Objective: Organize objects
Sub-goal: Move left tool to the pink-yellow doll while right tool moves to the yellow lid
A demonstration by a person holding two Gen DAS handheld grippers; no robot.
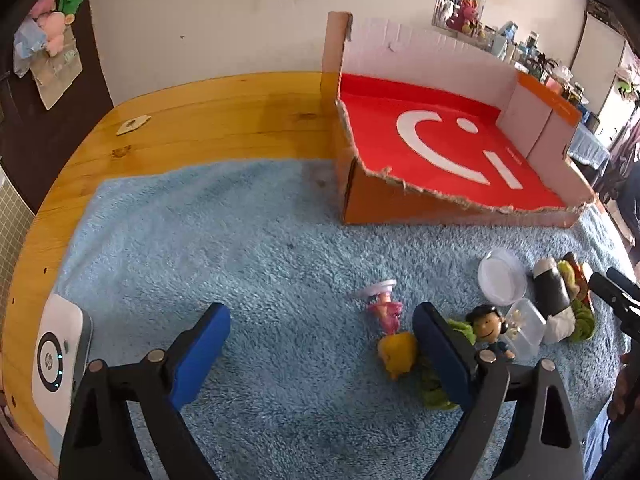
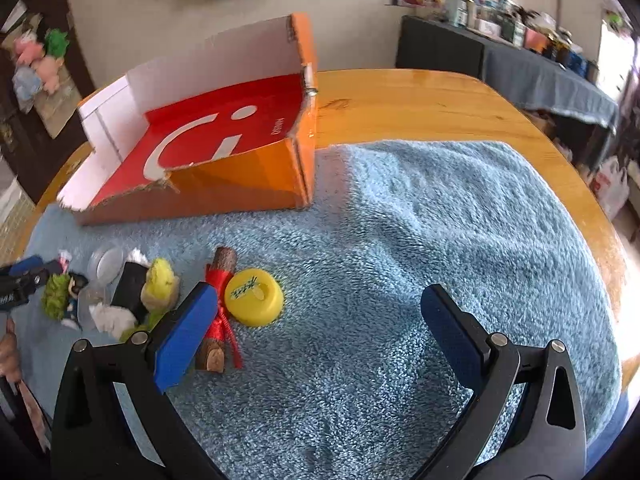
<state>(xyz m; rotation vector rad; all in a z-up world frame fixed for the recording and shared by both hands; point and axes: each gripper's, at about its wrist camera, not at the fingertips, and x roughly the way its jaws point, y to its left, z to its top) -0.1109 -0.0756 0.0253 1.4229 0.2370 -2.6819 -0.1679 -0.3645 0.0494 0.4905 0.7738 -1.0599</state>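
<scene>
Wooden table [image 1: 208, 112] carries a blue fleece towel [image 1: 224, 248] over most of its top. Cut-down orange cardboard box [image 1: 452, 160], red inside with a white mark, stands at the far edge of the towel, partly on bare wood; nothing is seen inside it.

Left gripper [image 1: 322, 354]: jaws spread wide, nothing between them, above the towel nearer the camera than the box. Right gripper [image 2: 314, 330]: jaws likewise wide apart and empty, over open towel in front of the box.

White device with a ringed button [image 1: 56, 356] lies on the table edge, well to the left of the box.

The toys lie in a loose group on the towel in front of the box. Black-and-white roll-shaped plush [image 1: 554, 300] lies among green pieces. Yellow round cap [image 2: 255, 297] sits just beside a small log tied with red ribbon [image 2: 218, 312]. Clear round lid [image 1: 502, 282] touches a clear small container [image 1: 526, 330]. Dark-haired figurine [image 1: 490, 330] stands beside the container. A yellow toy [image 1: 396, 354] and a pink figurine [image 1: 384, 306] lie furthest left of the group, all apart from the box.
</scene>
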